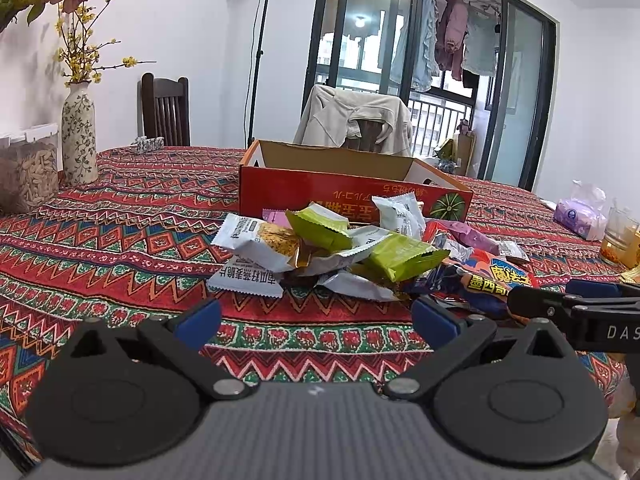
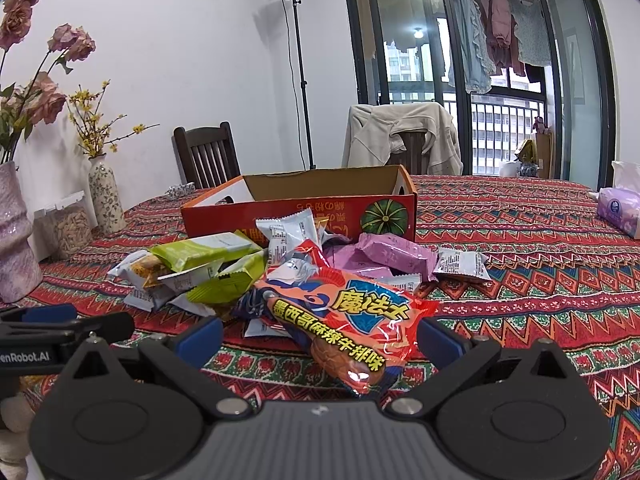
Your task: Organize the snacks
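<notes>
Before red box (image 2: 300,216), snack pile (image 2: 280,268)

A red cardboard box (image 2: 280,216) bears a green striped pumpkin print (image 2: 385,218). The woven tablecloth (image 2: 520,280) shows red, green and blue zigzags. Lime-green packets (image 2: 208,250), a lilac wrapper (image 2: 394,254) and an orange crinkly bag with yellow lettering (image 2: 344,316) lie mixed.
</notes>
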`<state>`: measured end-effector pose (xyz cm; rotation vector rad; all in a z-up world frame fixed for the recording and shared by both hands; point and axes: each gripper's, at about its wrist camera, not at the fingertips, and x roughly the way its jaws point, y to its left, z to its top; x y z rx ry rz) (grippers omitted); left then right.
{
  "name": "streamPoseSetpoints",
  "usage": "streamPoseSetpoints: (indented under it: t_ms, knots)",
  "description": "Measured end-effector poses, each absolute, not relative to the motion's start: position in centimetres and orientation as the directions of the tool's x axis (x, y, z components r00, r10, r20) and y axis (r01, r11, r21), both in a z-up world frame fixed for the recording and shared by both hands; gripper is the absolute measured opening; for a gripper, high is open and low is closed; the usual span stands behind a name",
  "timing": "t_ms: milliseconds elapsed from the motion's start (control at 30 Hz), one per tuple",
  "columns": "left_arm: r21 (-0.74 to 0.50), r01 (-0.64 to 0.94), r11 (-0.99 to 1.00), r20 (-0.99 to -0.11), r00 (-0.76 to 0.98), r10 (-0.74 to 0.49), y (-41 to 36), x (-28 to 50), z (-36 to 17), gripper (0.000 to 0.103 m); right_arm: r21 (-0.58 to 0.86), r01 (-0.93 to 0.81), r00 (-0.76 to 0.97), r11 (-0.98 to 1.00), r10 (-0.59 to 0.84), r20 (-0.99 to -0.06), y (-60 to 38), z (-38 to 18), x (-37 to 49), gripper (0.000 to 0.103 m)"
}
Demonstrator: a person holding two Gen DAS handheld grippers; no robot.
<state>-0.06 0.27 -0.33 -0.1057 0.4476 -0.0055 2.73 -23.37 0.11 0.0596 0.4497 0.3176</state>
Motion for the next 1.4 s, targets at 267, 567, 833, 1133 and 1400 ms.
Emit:
streamPoseSetpoints:
  t_ms: [267, 567, 833, 1133, 1400]
  knots:
    - [-0.107, -0.019, 0.994, -0.427, 0.904, -0.028, 0.3, -0.2, -0.3, 0.103, 0.127, -0.288, 0.851, 0.949, 0.315, -0.42, -23.3, -0.4, 2.8, 0.103]
    - [-0.109, -0.019, 0.994, -0.427, 0.904, -0.029, 0.3, -0.2, -0.3, 0.103, 0.128, -0.289, 0.851, 0.949, 0.316, -0.42, -23.2, -0.8, 2.8, 0.103]
    - [-0.11, -0.019, 0.994, -0.427, 0.904, -0.03, 0.3, -0.2, -0.3, 0.103, 0.128, -0.289, 0.85, 0.949, 0.316, -0.421, -23.2, -0.8, 2.8, 0.103]
    - [-0.117, -0.026, 0.993, -0.434, 0.901, -0.028, 0.5, 0.0, -0.4, 0.103, 0.114, -0.285, 0.848, 0.952, 0.306, -0.433, -23.2, -1.6, 3.5, 0.103]
    - [-0.126, -0.041, 0.991, -0.444, 0.896, -0.019, 1.0, 0.3, -0.4, 0.103, -0.017, -0.321, 0.848, 0.947, 0.279, -0.45, -22.4, -0.9, 6.0, 0.103]
